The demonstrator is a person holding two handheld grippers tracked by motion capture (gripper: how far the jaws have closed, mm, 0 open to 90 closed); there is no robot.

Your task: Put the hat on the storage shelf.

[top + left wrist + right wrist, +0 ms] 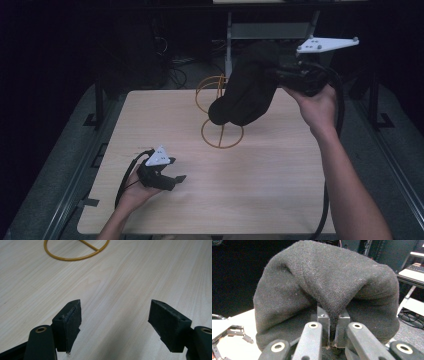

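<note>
A black knit hat [246, 92] hangs in the air above the far middle of the table, with my right gripper [280, 75] shut on it from the right. In the right gripper view a fold of the hat [329, 282] is pinched between the jaws of my right gripper [333, 326]. A yellow wire stand [221, 134] with a round base ring stands just below and left of the hat; its upper ring [207, 89] is partly hidden behind the hat. My left gripper [176, 170] rests low at the front left, open, with nothing between its pads [71, 320].
The pale wooden table [260, 185] has bare surface at the front and right. The stand's base ring [75, 255] lies ahead of my left gripper [115, 320]. Dark floor, cables and a metal frame [270, 30] lie beyond the far edge.
</note>
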